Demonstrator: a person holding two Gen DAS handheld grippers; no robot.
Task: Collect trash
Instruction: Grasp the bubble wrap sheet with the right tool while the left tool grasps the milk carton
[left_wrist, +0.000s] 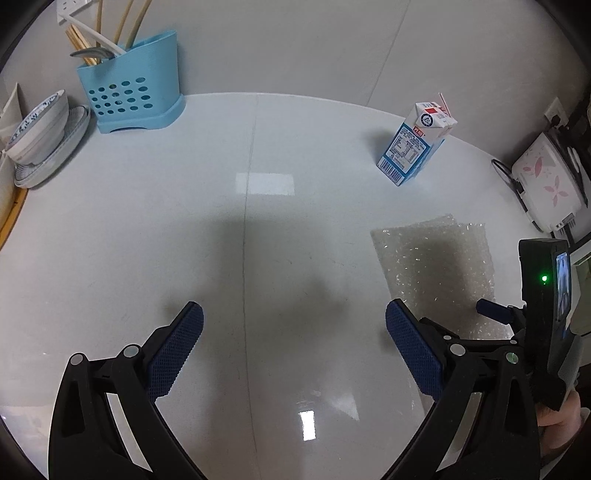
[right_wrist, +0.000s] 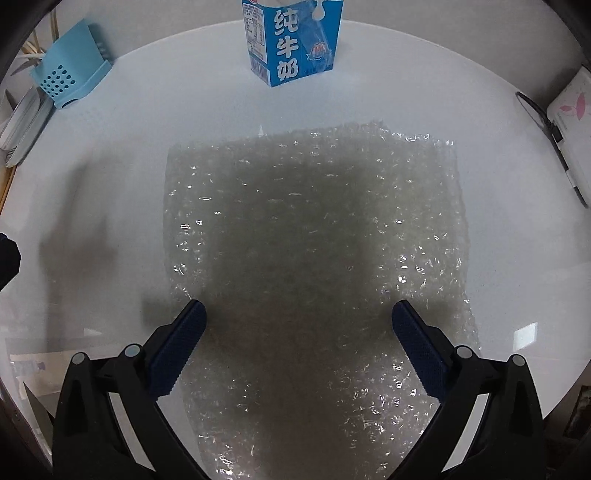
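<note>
Right gripper (right_wrist: 298, 314) wide open, empty, over bubble wrap (right_wrist: 314, 229); left gripper (left_wrist: 294, 317) likewise, over bare table (left_wrist: 147, 229).

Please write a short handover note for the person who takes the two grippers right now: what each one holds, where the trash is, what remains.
Left gripper: open, empty, over bare table.
Right gripper: open, empty, directly above the bubble wrap sheet.
Trash: the bubble wrap lies flat on the table; the milk carton stands upright beyond it, apart from it, with a straw in its top.
Done: nothing picked up, judging by both pieces on the table.
Left: grasp the wrap, then the carton. No bin is in view.
</note>
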